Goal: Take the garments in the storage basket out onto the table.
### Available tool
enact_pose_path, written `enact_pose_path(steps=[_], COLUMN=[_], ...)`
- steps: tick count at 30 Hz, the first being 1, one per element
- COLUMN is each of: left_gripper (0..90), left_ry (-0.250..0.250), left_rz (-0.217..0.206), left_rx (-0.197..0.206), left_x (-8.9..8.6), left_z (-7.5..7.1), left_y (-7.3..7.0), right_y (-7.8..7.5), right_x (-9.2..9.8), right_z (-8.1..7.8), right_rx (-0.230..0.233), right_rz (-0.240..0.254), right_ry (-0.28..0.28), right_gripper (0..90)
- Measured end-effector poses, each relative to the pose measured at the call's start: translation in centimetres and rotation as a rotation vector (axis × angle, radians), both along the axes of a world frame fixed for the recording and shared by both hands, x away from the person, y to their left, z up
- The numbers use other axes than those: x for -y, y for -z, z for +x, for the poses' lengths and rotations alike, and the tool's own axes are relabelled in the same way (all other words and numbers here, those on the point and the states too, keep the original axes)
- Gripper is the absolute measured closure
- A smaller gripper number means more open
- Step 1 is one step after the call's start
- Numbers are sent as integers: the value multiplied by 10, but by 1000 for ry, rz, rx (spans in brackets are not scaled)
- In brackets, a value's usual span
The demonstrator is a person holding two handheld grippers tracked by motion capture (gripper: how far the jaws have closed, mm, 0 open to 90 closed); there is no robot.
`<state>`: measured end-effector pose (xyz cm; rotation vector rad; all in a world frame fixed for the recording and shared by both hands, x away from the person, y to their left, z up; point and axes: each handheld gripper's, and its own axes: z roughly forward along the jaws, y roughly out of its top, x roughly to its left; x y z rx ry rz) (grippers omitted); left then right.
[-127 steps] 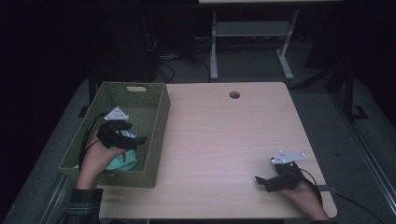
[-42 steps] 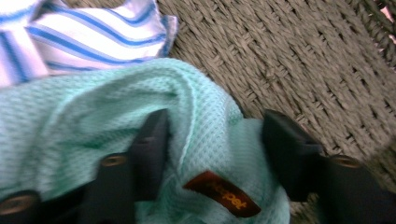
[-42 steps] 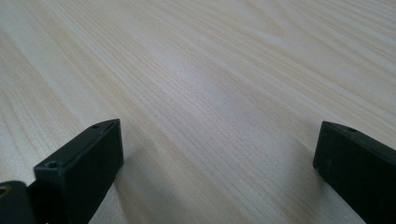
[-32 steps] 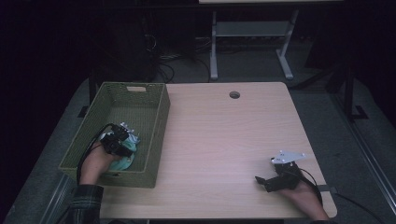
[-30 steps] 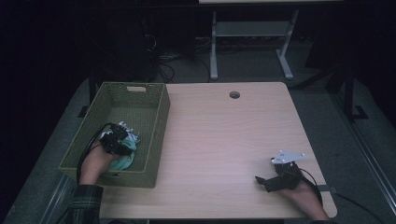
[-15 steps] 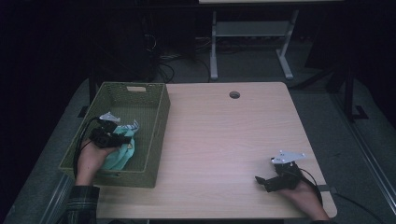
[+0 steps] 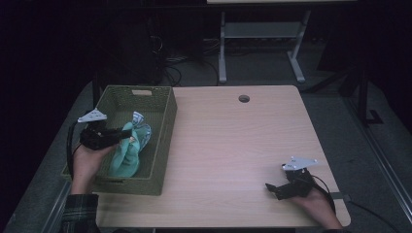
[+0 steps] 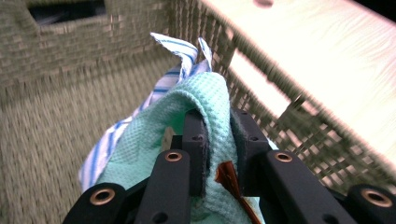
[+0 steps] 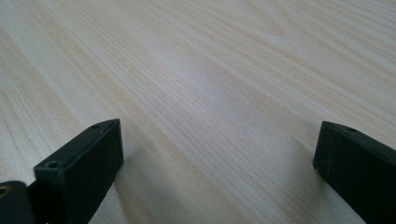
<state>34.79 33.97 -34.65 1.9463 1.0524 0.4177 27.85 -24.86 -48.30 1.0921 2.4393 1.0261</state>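
A mint-green cloth (image 7: 125,154) hangs inside the olive woven basket (image 7: 160,141) at the table's left, lifted off the basket floor. My left gripper (image 7: 127,136) is shut on the cloth's top fold (image 8: 212,116). A blue-and-white striped cloth (image 7: 141,127) rises along with the green one; its corner (image 8: 180,46) pokes up behind the fold. My right gripper (image 7: 273,190) rests near the table's front right edge, jaws wide apart with only bare wood (image 9: 219,116) between them.
The light wooden table (image 7: 243,145) has a round cable hole (image 7: 244,98) at its far edge. The basket's right wall (image 8: 261,93) stands close beside the left gripper. A metal stand (image 7: 257,48) and cables lie on the dark floor behind.
My left gripper has shut on the green cloth in the basket and lifted it up and back, drawing the striped cloth up too. The right gripper has stayed still.
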Motion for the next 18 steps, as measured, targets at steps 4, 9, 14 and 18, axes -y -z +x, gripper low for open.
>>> enact_pose_path(steps=[4,9,14,18], left_gripper=[769,769,769,768], left_ry=[4,7,12,30], left_rz=[-24,-48,-58,-70], left_rx=[33,54,56,64], left_x=[1,0,-1,1], left_z=[-3,-5,-6,-6], left_y=[-8,-13,-18,-26], right_y=[0,0,0,0], right_x=[0,0,0,0], right_z=[0,0,0,0], right_rx=[0,0,0,0], right_rz=[0,0,0,0], right_ry=[0,0,0,0], right_gripper=[14,14,14,14])
